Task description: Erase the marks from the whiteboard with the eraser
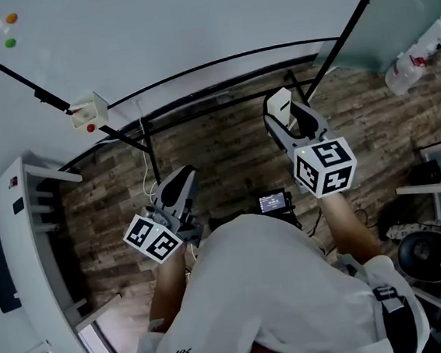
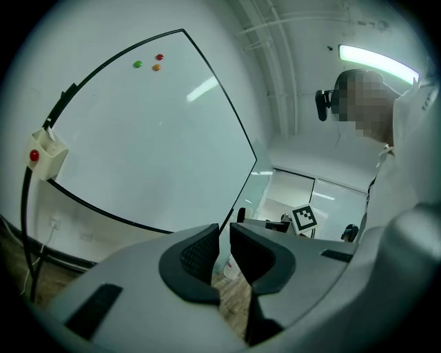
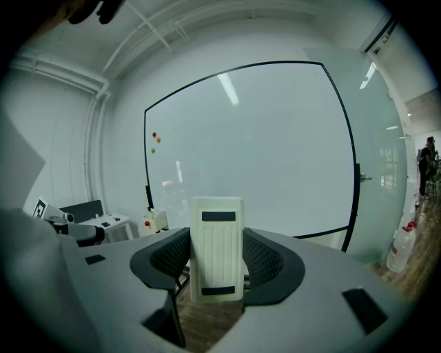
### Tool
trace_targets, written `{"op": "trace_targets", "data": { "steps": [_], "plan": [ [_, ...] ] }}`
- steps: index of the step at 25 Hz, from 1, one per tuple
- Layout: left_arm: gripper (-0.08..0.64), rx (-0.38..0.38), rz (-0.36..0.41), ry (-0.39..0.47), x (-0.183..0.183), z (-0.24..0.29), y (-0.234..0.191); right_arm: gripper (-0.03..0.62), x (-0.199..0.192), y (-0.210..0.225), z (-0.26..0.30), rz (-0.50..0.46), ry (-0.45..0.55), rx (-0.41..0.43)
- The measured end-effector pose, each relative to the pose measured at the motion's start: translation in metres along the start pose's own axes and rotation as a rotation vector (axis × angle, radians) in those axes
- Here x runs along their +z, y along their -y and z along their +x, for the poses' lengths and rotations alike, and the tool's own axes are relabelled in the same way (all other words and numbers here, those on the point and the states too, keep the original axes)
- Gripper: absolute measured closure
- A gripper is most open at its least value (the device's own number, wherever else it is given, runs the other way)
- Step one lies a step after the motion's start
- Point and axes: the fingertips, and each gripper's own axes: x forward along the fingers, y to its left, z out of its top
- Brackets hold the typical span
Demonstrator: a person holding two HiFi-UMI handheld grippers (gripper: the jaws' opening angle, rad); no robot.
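The whiteboard (image 1: 188,18) fills the top of the head view, and I see no pen marks on it. Three small magnets (image 1: 1,26), red, orange and green, sit near its far left corner. My right gripper (image 1: 282,110) is shut on a white ribbed eraser (image 3: 217,238) that stands upright between its pads, a short way off the board's lower edge. My left gripper (image 1: 182,180) hangs lower and to the left over the wooden floor. Its jaws are shut with nothing between them (image 2: 224,251). In the left gripper view the board (image 2: 151,131) also looks clean.
A small white box (image 1: 88,111) with a red dot is clipped to the board's black frame. A plastic bottle (image 1: 409,70) stands on the floor at the right. There is a white cabinet (image 1: 25,255) at the left, and a chair base (image 1: 424,252) and clutter at the lower right.
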Motion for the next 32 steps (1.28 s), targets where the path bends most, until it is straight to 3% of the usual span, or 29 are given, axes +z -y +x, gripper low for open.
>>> {"op": "trace_targets", "data": {
  "steps": [32],
  "plan": [
    [0.506, -0.015, -0.011, -0.017, -0.005, 0.005, 0.003, 0.339, -0.012, -0.005, 0.000, 0.005, -0.025, 0.013]
  ]
}}
